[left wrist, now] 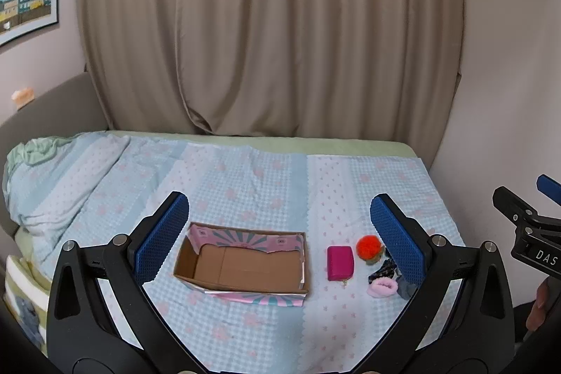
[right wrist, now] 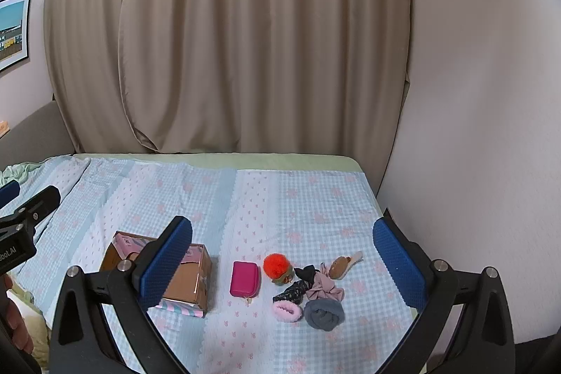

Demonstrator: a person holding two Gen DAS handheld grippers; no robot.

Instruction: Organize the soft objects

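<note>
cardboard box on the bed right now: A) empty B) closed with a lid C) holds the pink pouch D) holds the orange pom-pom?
A: the cardboard box is open with a bare brown floor, while the pink pouch and orange pom-pom lie on the bedspread to its right.

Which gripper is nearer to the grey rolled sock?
Right. The right gripper, open, frames the grey rolled sock between its fingers; the left gripper, also open, is centred over the cardboard box, with the sock at its right finger.
</note>
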